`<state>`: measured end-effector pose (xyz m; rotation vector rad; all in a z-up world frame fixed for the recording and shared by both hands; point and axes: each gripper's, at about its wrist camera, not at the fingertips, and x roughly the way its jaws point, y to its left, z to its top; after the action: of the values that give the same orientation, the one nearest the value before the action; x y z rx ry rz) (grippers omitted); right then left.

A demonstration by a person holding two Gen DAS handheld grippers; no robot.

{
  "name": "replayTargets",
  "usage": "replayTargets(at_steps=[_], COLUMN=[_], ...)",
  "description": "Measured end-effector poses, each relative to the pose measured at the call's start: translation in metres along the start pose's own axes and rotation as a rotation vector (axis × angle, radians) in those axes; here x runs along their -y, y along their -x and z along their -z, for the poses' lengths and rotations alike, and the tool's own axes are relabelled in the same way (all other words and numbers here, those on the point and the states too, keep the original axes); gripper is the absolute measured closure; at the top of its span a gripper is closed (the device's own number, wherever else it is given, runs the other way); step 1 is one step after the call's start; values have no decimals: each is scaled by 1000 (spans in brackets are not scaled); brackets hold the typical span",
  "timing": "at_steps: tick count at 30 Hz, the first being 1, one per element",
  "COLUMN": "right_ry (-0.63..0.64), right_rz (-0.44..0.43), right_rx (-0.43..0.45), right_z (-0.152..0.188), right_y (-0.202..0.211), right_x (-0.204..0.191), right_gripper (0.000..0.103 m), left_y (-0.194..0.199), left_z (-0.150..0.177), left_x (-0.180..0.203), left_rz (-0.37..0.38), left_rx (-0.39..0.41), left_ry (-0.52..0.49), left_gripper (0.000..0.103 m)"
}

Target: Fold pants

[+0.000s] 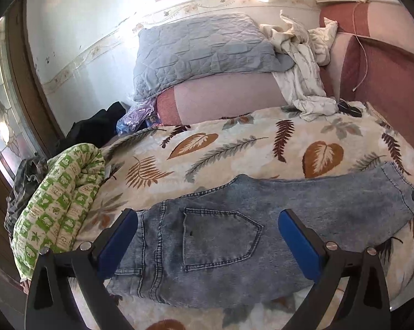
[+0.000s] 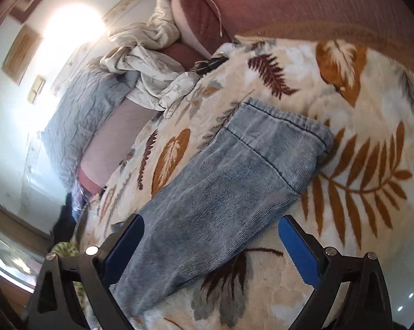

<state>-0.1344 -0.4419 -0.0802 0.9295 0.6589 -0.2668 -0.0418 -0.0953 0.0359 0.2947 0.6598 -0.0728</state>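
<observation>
Fingers (image 1: pixel 121 236) wide apart over jeans (image 1: pixel 220 236)

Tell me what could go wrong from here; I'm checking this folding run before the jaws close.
1. The blanket under the jeans is plush, so the left gripper, jaws open over the pocket, may pinch blanket along with denim.
2. The right gripper sits mid-leg, away from the hem; lifting there could leave the hem dragging and the fold crooked.
</observation>
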Motion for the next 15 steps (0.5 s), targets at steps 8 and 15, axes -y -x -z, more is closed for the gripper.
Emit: replayTargets(at_steps=[8,15], right_ry=[-5,82], right_rz=[1,22], right_rx=[34,27], right_z=[-6,0], right_y=[11,4], right_x=[2,-17], right_gripper=[3,3], left_y=[2,-3], left_z=[-2,2], left_x=[20,15], left_rz=[23,28], left_rx=[-3,-10], left_ry=[-31,-8], left_gripper=[1,1])
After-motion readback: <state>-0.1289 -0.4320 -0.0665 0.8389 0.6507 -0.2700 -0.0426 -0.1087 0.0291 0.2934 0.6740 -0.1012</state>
